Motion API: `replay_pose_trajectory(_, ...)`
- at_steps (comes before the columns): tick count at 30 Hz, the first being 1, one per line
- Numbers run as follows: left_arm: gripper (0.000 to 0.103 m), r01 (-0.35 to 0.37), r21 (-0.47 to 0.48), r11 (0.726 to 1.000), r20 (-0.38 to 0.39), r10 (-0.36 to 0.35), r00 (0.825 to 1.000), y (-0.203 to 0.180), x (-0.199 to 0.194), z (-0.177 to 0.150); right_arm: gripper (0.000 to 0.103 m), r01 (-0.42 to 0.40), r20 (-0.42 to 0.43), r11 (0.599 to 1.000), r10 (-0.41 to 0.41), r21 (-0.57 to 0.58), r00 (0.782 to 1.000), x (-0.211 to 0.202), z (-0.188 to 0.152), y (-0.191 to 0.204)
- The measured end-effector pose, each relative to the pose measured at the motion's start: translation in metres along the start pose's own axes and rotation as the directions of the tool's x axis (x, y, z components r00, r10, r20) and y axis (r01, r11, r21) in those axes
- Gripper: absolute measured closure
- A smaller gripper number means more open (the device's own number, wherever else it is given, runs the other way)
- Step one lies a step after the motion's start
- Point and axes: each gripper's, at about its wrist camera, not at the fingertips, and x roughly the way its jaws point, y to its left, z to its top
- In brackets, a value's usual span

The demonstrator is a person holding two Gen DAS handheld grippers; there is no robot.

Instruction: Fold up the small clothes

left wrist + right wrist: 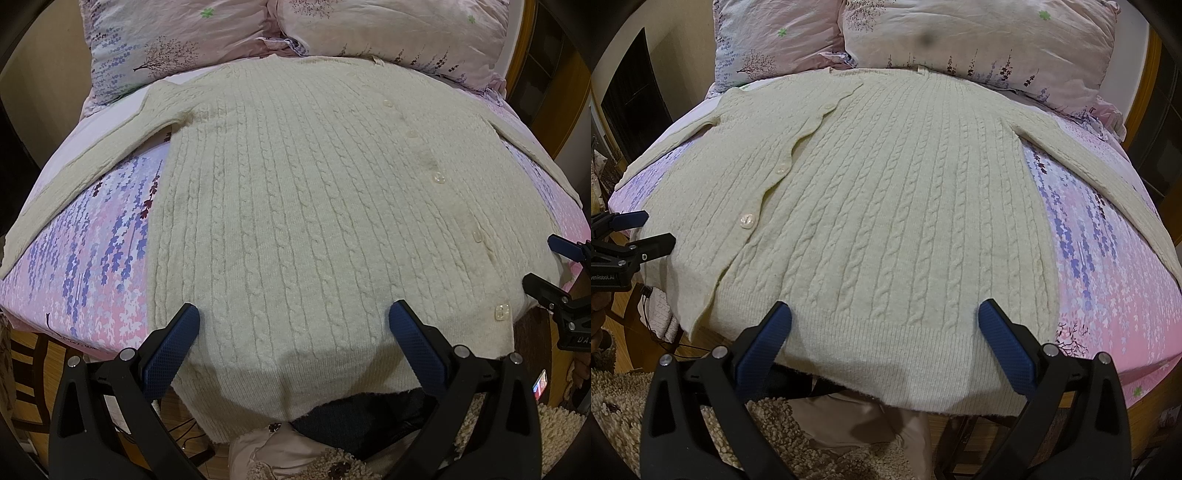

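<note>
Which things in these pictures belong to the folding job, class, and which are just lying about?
Part of the job:
cream cable-knit cardigan, spread flat
left gripper, open
right gripper, open

Just lying about:
two floral pillows
floral bed sheet
shaggy rug on the floor

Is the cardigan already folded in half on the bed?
No. The cardigan lies flat on the bed with both sleeves spread outward.
</note>
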Motion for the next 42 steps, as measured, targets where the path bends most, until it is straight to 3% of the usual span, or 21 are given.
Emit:
replay_pose_trajectory(16, 0.001, 0.004, 0.001, 1.0, -0.008, -0.004, 1.0, -0.005, 0.001, 0.0, 0.002, -0.019, -0.004, 1.0, 0.019, 0.013, 1.0, -0.001, 0.009, -0.004)
replay_pose_trajectory(19, 0.001, 0.023, -0.007, 1.0, -0.016, -0.023, 1.0, 0.0, 0.001, 0.003, 0.002, -0.033, 0.016, 0.998, 0.032, 0.054, 0.999, -0.005, 0.018, -0.015)
replay_pose_trajectory(24, 0.001, 0.07, -0.052, 0.996, -0.004, -0.071, 0.998, 0.013, 0.001, 0.015, 0.006, -0.047, 0.097, 0.967, 0.023, 0.25, 0.995, -0.013, 0.049, -0.074)
replay_pose_trajectory(27, 0.001, 0.073, -0.069, 0.995, 0.015, -0.072, 0.997, 0.019, 0.002, 0.026, 0.019, -0.104, 0.132, 0.911, 0.055, 0.4, 0.99, -0.008, 0.063, -0.114)
replay_pose_trajectory(31, 0.001, 0.037, -0.076, 0.996, 0.051, -0.033, 0.998, 0.026, 0.004, 0.043, 0.042, -0.2, 0.178, 0.768, 0.114, 0.608, 0.977, 0.014, 0.076, -0.17)
replay_pose_trajectory(32, 0.001, 0.035, -0.082, 0.996, 0.059, -0.031, 0.998, 0.029, 0.004, 0.048, 0.044, -0.221, 0.192, 0.711, 0.122, 0.667, 0.974, 0.023, 0.077, -0.185)
replay_pose_trajectory(35, 0.001, 0.044, -0.089, 0.995, 0.089, -0.036, 0.995, 0.033, 0.005, 0.06, 0.05, -0.248, 0.218, 0.612, 0.126, 0.751, 0.968, 0.04, 0.08, -0.212)
replay_pose_trajectory(38, 0.001, 0.048, -0.098, 0.994, 0.111, -0.037, 0.993, 0.037, 0.008, 0.073, 0.052, -0.262, 0.233, 0.533, 0.124, 0.805, 0.965, 0.056, 0.08, -0.226)
replay_pose_trajectory(42, 0.001, 0.104, -0.129, 0.986, 0.131, -0.087, 0.988, 0.043, 0.013, 0.09, 0.057, -0.276, 0.266, 0.474, 0.089, 0.836, 0.96, 0.063, 0.087, -0.24)
